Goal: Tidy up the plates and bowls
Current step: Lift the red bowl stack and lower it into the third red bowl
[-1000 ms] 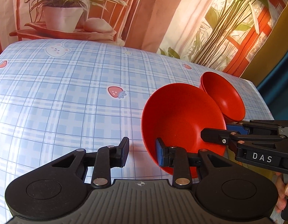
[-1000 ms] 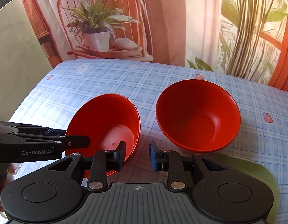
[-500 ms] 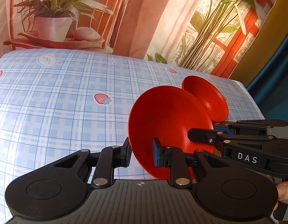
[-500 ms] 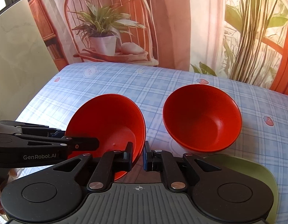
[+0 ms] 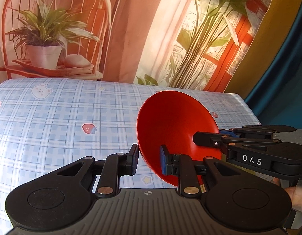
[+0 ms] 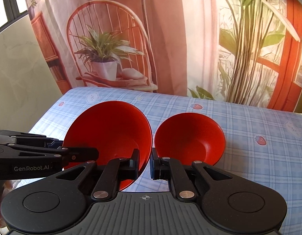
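Observation:
A red bowl (image 5: 176, 125) hangs tilted above the checked tablecloth, held from both sides. My left gripper (image 5: 148, 156) is shut on its left rim, one pad inside and one outside. From the right, my right gripper (image 5: 206, 137) clamps the opposite rim. In the right wrist view the same bowl (image 6: 111, 129) sits between my right gripper (image 6: 145, 162), shut on its right rim, and my left gripper (image 6: 76, 150) at its left rim. A second red bowl (image 6: 190, 137) rests on the cloth just to the right, hidden in the left wrist view.
The table carries a blue checked cloth (image 5: 53, 127) with strawberry and bear prints. Behind it hangs a printed backdrop (image 6: 170, 39) of a chair, potted plant and window. A pale wall (image 6: 18, 68) stands at the left. A person's fingers (image 5: 295, 197) hold the right gripper.
Both grippers closed on the near bowl's rim and lifted it off the cloth. The second bowl slid out of sight behind it in the left wrist view. The green plate left the right wrist view.

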A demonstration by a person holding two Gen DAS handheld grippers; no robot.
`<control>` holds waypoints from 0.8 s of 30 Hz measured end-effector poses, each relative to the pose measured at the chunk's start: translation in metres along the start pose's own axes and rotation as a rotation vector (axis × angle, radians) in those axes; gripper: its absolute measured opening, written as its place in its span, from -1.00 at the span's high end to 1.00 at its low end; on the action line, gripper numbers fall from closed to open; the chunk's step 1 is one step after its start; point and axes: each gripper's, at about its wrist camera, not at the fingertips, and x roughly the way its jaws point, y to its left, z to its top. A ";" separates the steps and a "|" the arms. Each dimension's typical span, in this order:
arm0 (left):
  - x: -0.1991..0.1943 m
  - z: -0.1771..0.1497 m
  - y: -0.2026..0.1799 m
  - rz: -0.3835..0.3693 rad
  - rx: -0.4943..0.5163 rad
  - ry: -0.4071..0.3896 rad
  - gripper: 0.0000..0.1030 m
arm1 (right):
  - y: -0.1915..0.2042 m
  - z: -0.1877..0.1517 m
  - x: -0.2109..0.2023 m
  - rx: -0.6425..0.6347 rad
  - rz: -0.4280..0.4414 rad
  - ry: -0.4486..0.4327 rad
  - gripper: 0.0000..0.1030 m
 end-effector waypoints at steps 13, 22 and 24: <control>0.012 0.032 -0.039 -0.035 0.025 -0.026 0.53 | -0.048 0.022 -0.027 0.048 -0.010 -0.074 0.81; 0.030 0.046 -0.048 -0.046 0.028 -0.026 0.53 | -0.073 0.033 -0.026 0.075 -0.024 -0.098 0.81; 0.038 0.047 -0.049 -0.049 0.027 -0.018 0.53 | -0.078 0.034 -0.022 0.079 -0.033 -0.096 0.81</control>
